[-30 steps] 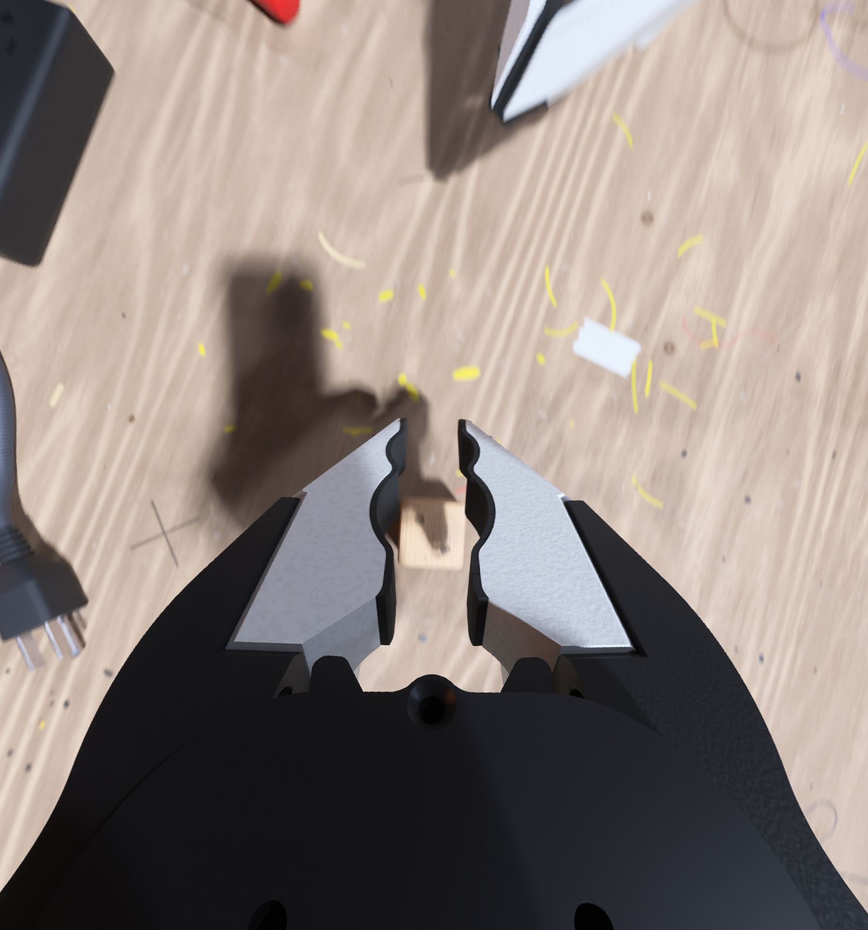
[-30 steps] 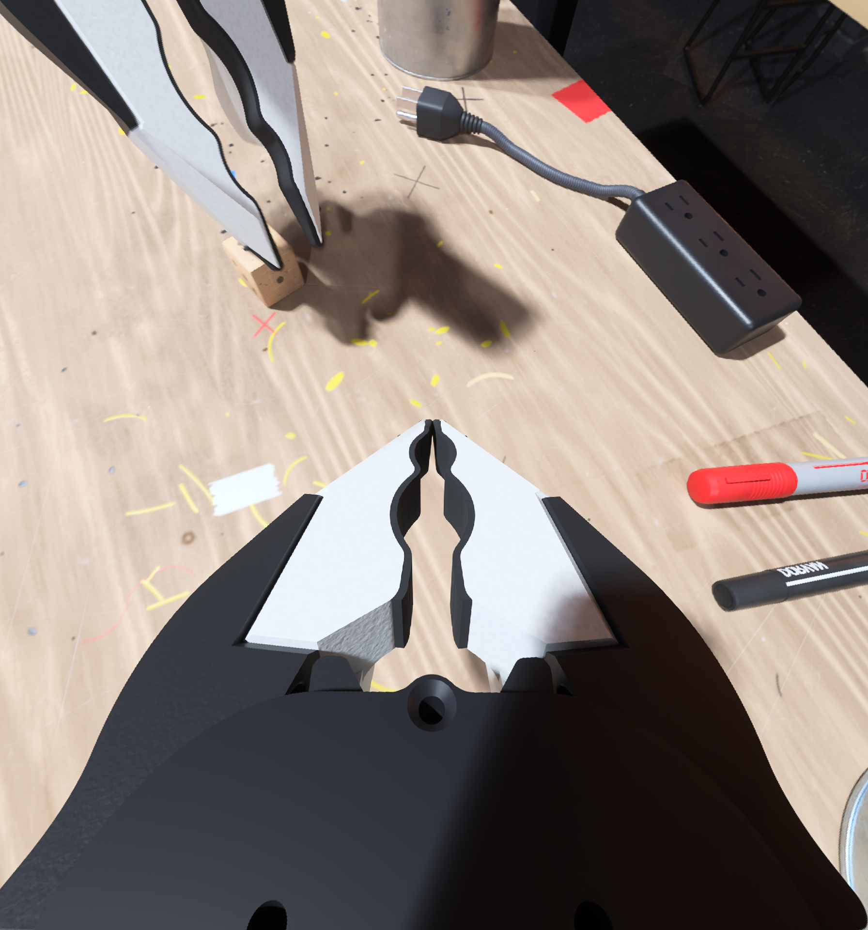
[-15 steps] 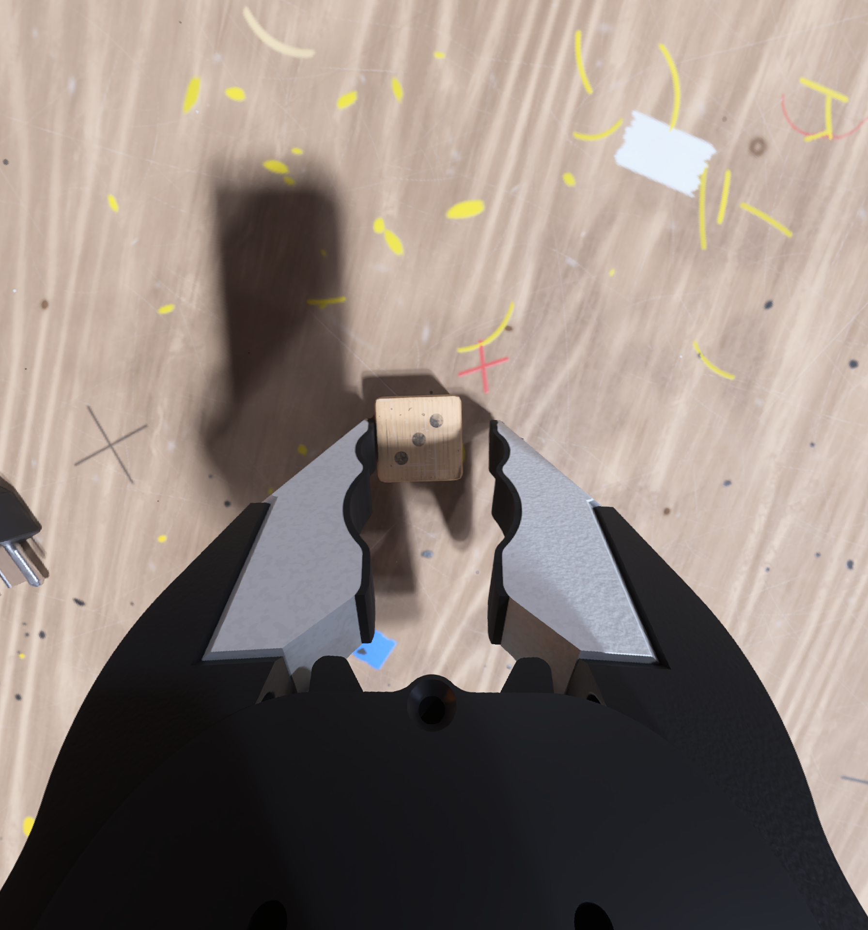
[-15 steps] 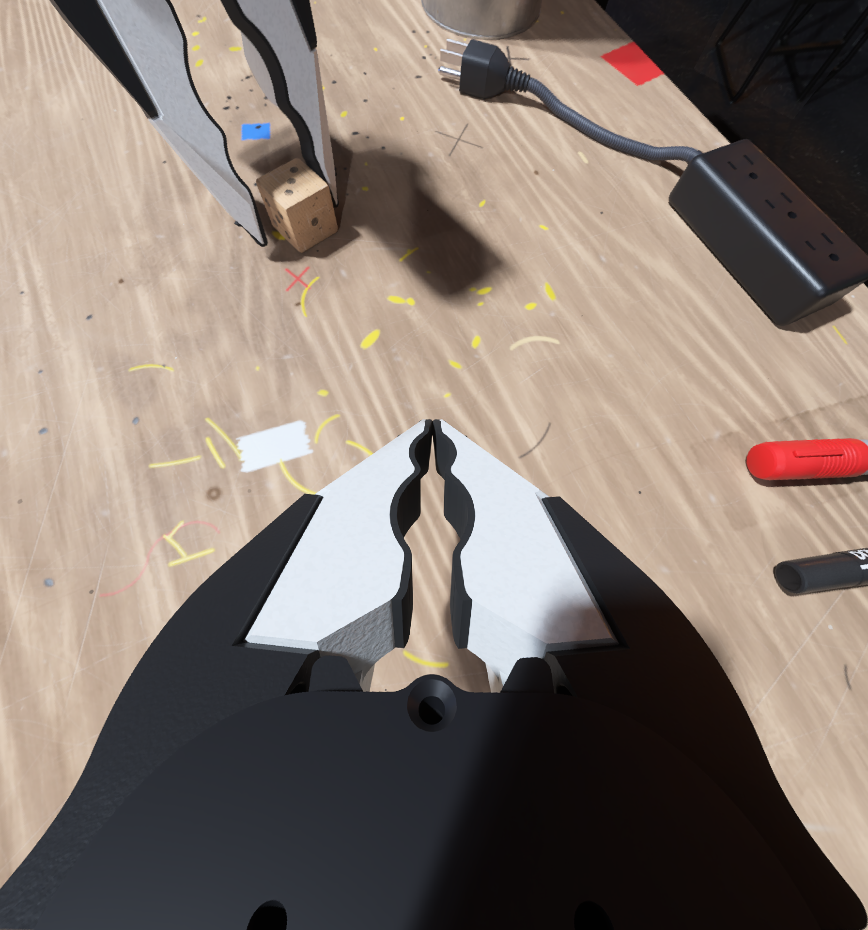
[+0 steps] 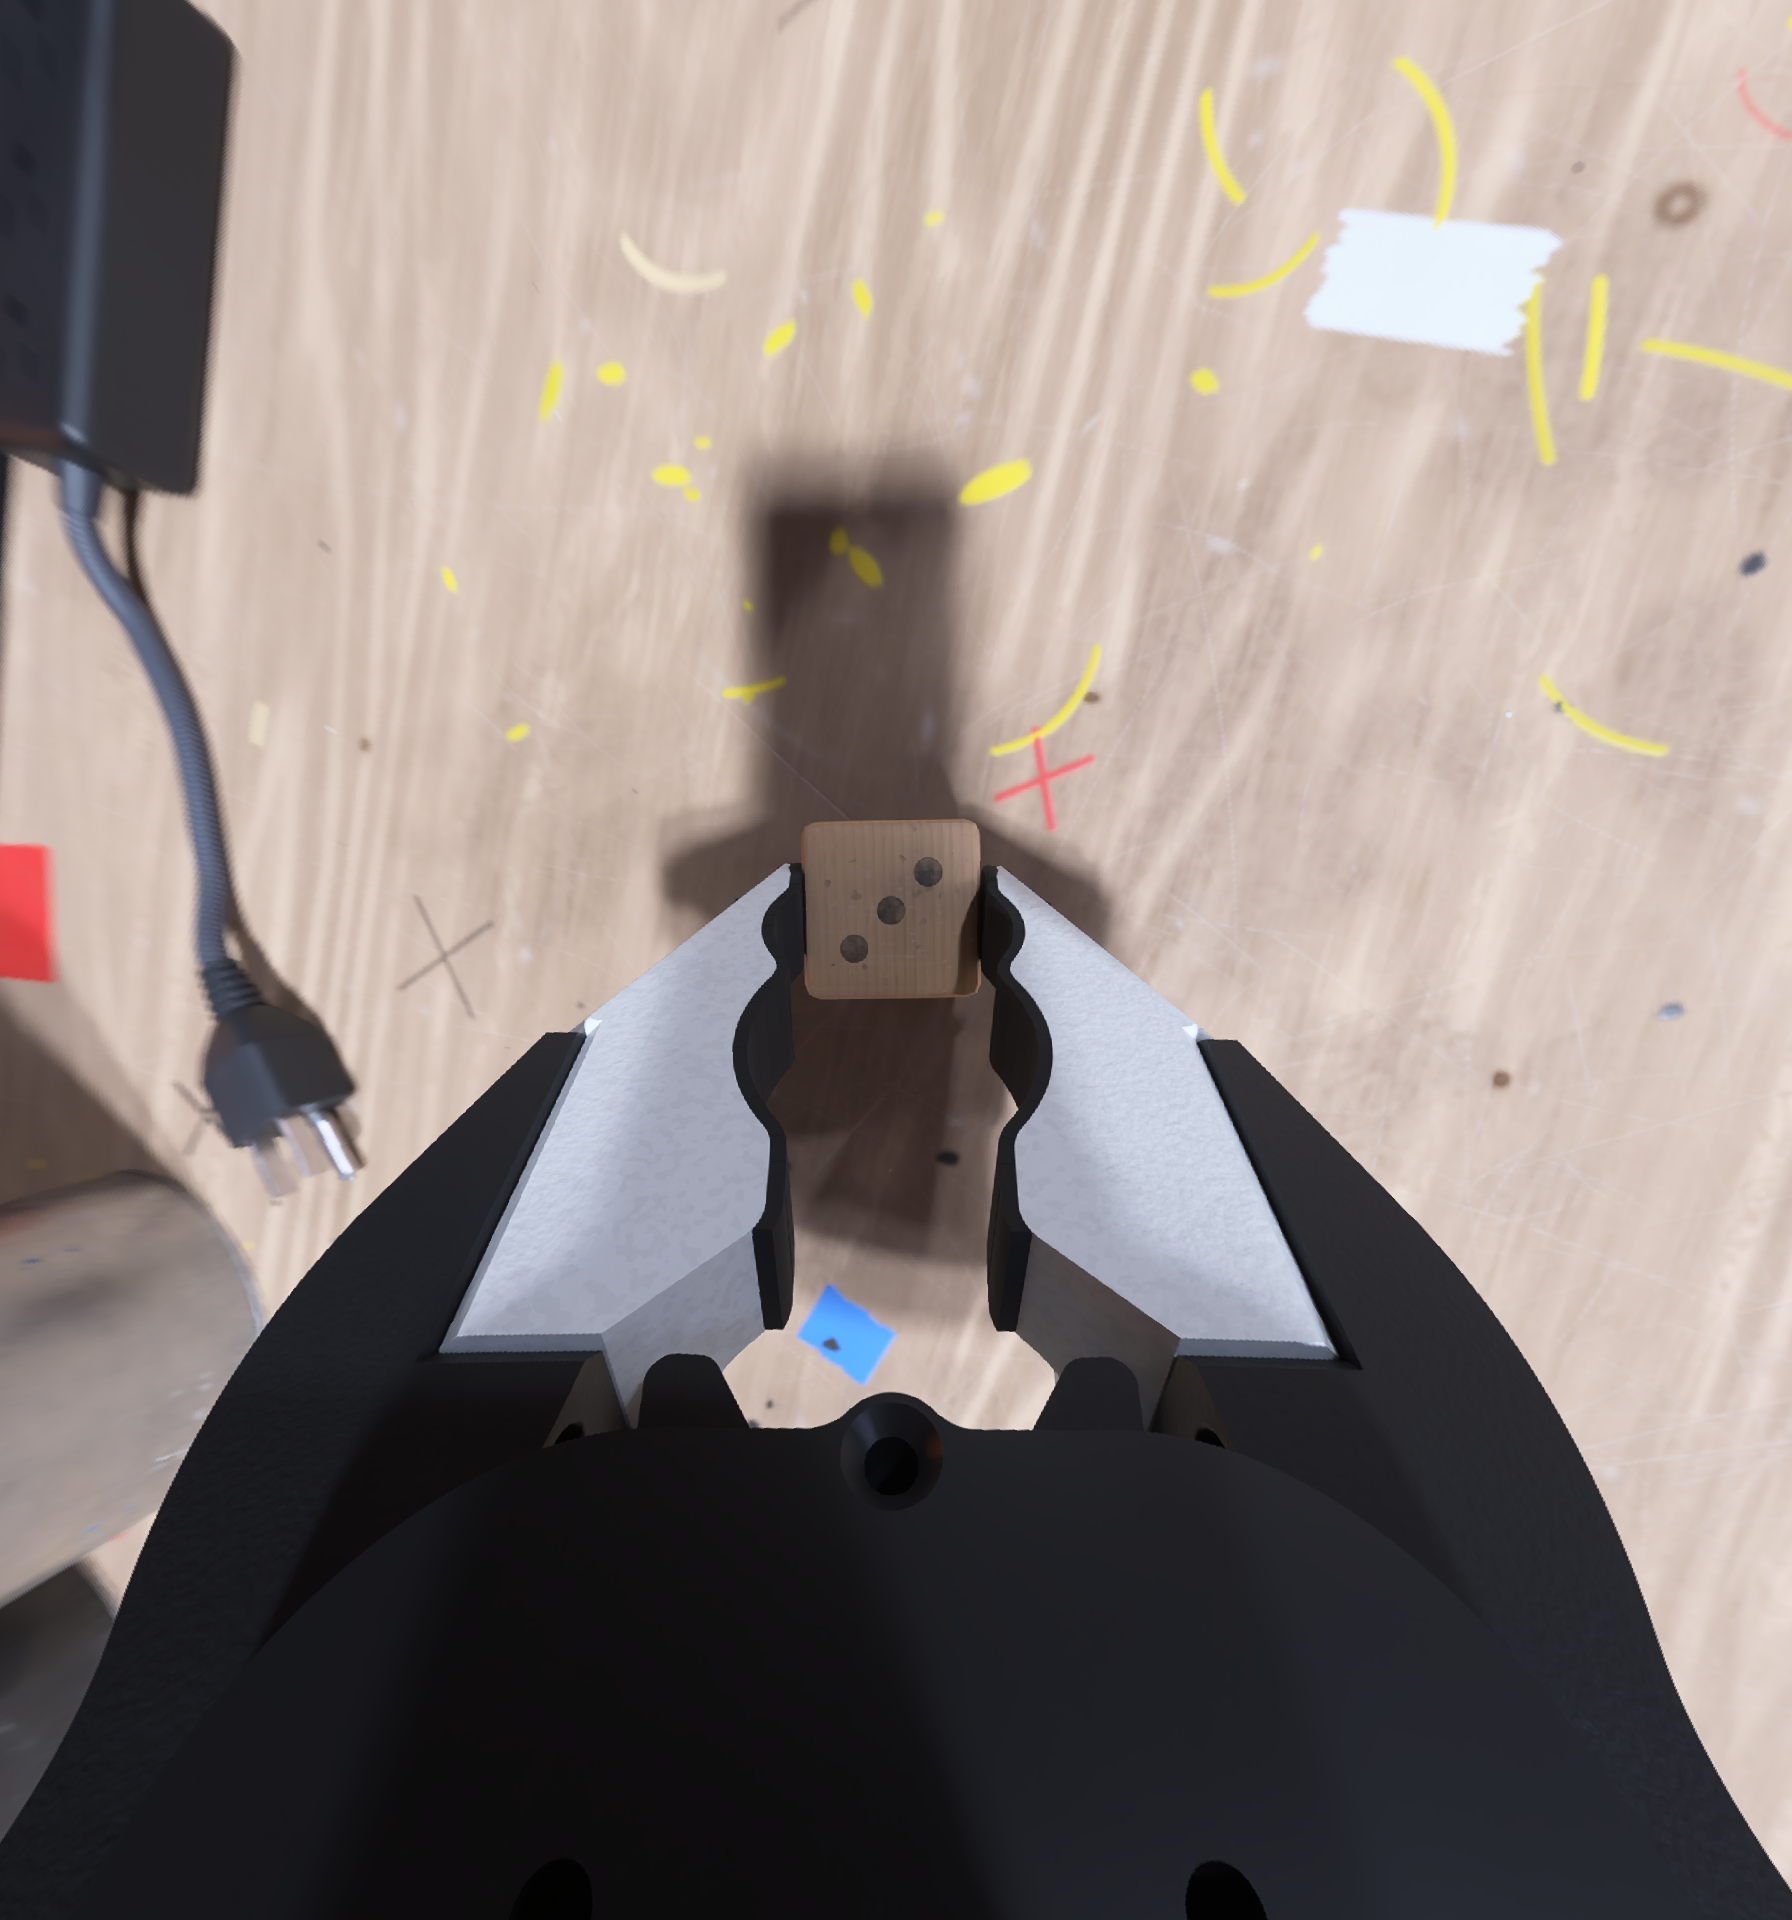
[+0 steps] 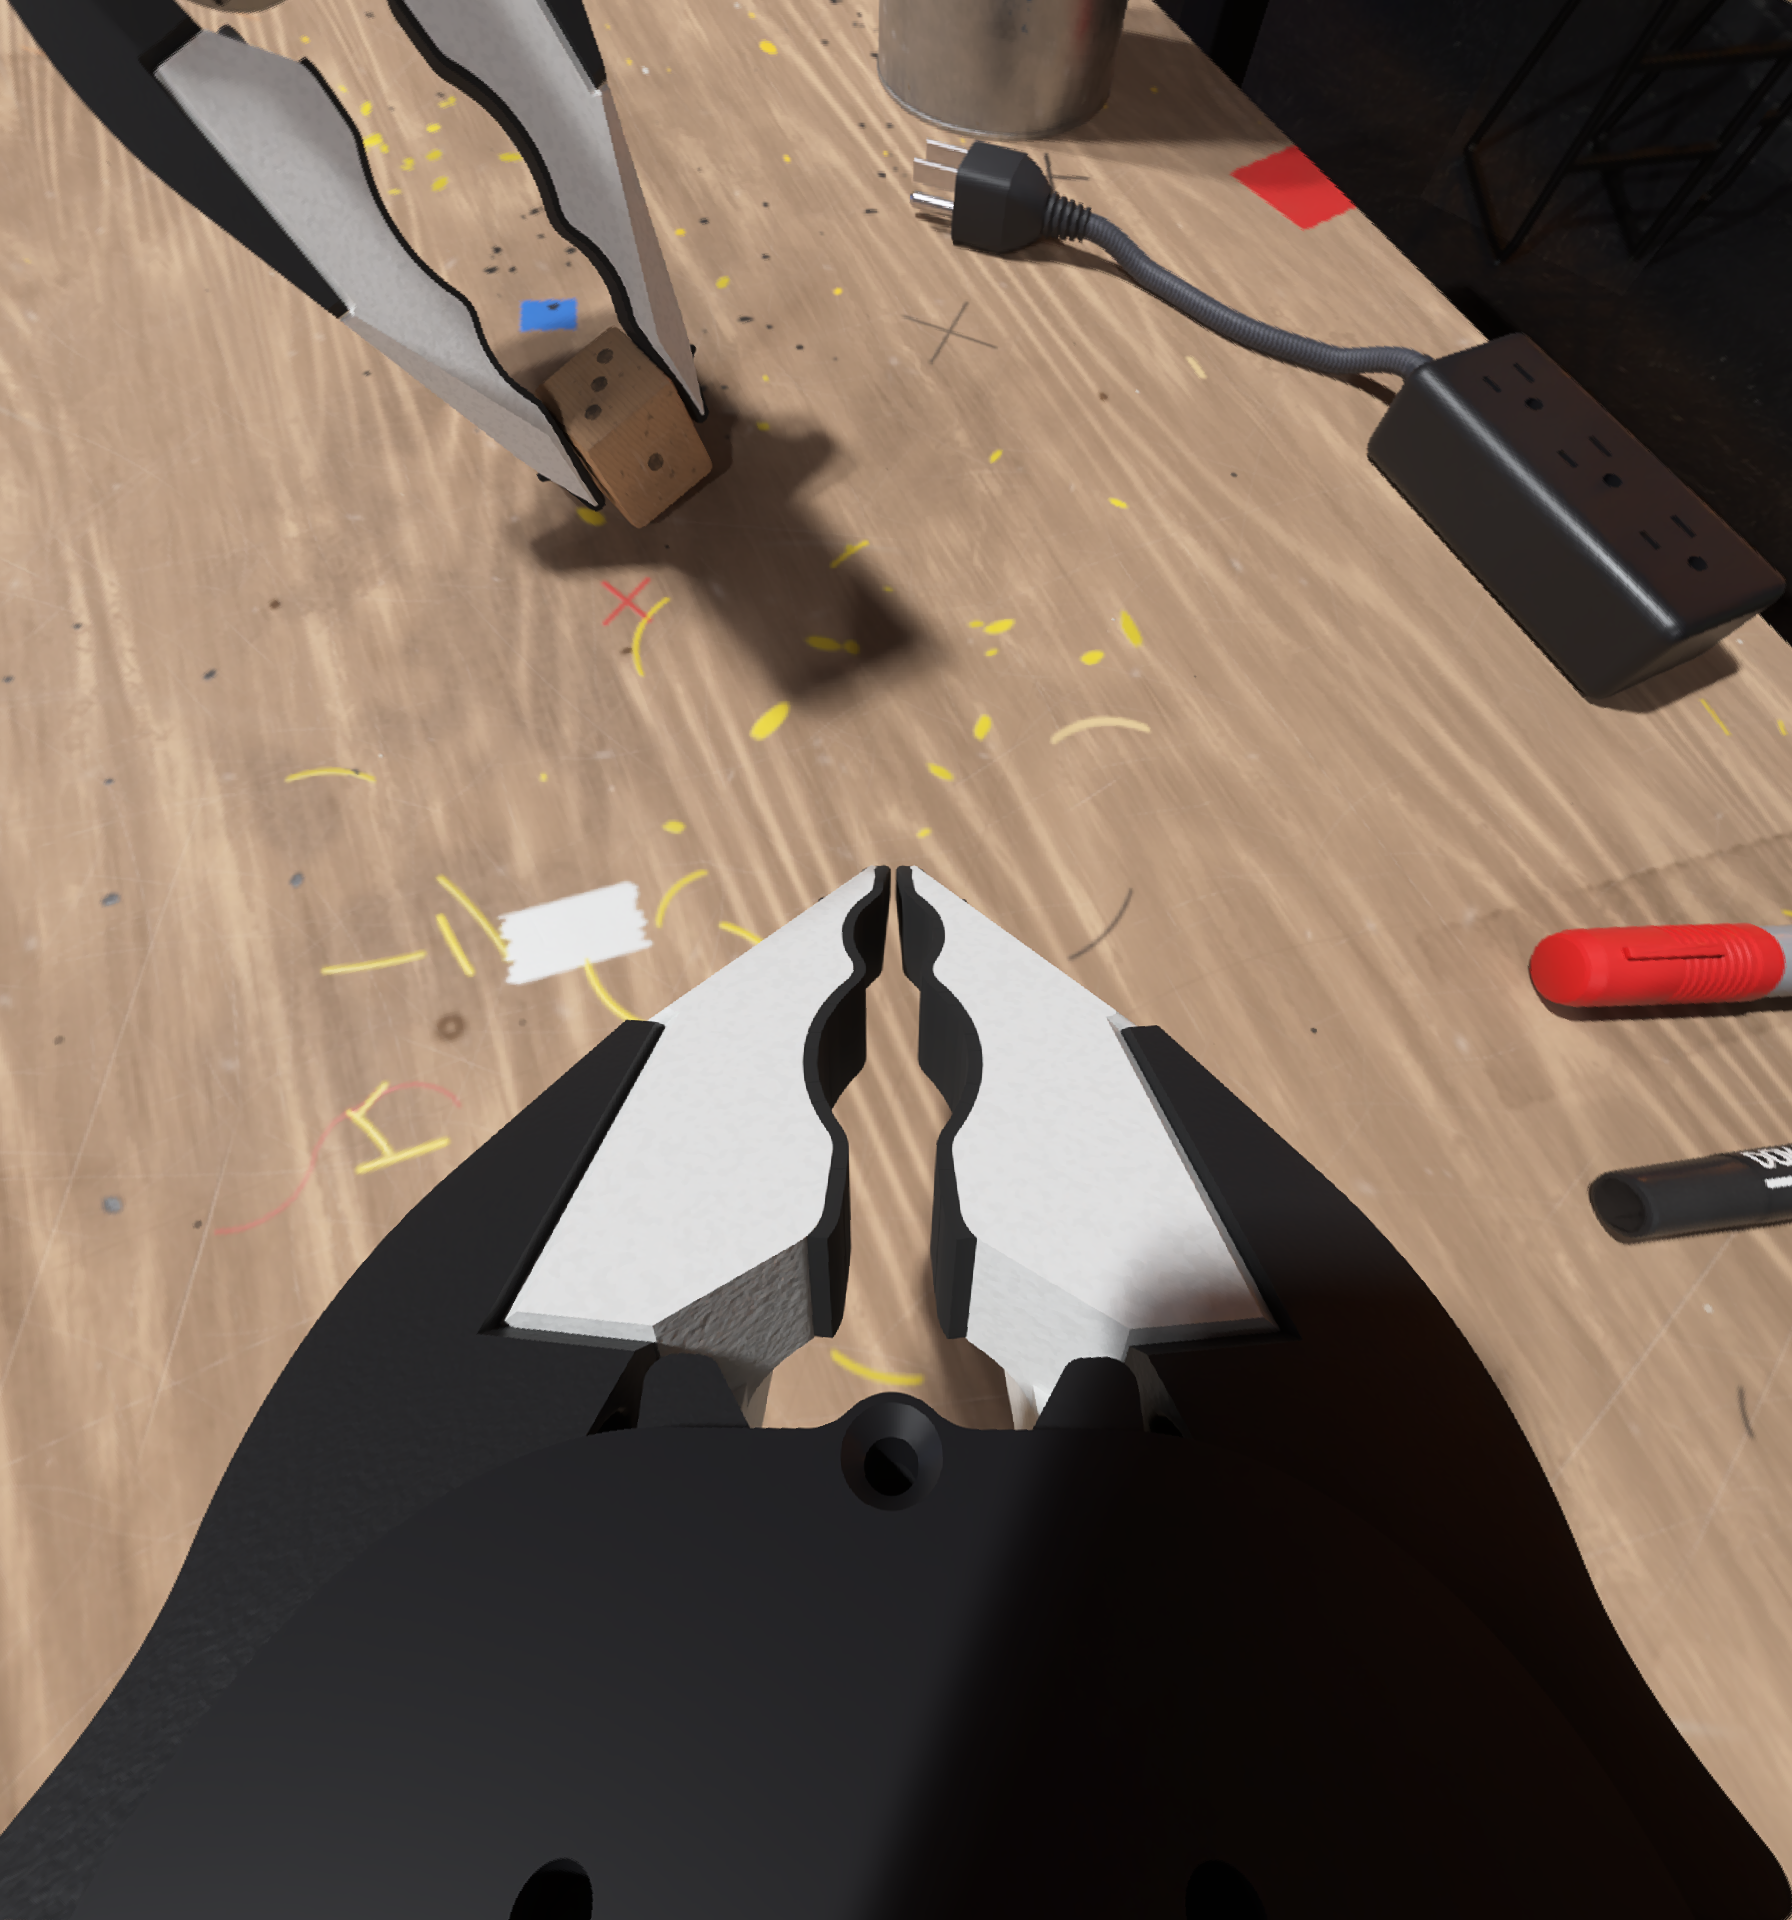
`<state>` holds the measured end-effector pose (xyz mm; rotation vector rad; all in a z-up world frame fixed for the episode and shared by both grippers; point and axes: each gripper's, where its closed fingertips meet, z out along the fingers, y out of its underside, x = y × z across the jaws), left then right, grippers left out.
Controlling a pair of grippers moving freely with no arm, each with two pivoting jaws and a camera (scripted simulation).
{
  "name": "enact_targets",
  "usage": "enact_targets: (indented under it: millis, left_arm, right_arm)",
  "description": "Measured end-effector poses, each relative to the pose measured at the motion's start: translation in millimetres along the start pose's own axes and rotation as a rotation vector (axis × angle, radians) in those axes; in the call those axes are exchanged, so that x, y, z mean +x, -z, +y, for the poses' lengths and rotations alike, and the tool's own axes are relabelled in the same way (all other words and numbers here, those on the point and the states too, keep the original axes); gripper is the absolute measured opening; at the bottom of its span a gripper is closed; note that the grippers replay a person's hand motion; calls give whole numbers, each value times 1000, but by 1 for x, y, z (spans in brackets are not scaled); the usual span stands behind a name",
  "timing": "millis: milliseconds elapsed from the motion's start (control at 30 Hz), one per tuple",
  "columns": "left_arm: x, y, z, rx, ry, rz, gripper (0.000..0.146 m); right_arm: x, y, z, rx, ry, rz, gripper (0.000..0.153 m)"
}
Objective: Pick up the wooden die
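The wooden die [image 5: 890, 909] is a small tan cube with dark pips, three on the face I see. My left gripper [image 5: 890, 883] is shut on it, with a fingertip pressed on each side. In the right wrist view the die [image 6: 632, 436] sits tilted between the left gripper's [image 6: 640, 452] fingers, at or just above the wooden table [image 6: 248, 623], over its own shadow. My right gripper [image 6: 890, 873] is shut and empty, low over the table, well in front of the die.
A black power strip [image 6: 1567, 509] with a grey cord and plug [image 6: 985, 197] lies to the right, by the table edge. A metal can [image 6: 996, 52] stands at the back. A red marker [image 6: 1681, 966] and a black marker [image 6: 1723, 1184] lie at the right.
My left gripper's fingers have closed onto the die's sides, and the die now sits tilted in them. The left wrist view shows more of the table. My right gripper stays shut.
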<state>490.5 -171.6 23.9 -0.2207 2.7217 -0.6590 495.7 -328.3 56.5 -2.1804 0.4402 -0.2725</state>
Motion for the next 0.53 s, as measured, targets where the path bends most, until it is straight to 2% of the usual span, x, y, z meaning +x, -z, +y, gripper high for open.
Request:
enact_targets:
  millis: [200,367,533]
  left_arm:
    - [2,20,-33,73,-202,-176,33]
    - [18,23,-83,129,-369,-227,33]
    - [25,19,-123,184,-476,-260,33]
  right_arm:
    - [-13,2,-20,93,-75,-82,27]
    - [-19,17,-43,224,-189,-183,28]
    - [-23,17,-38,203,-248,-238,29]
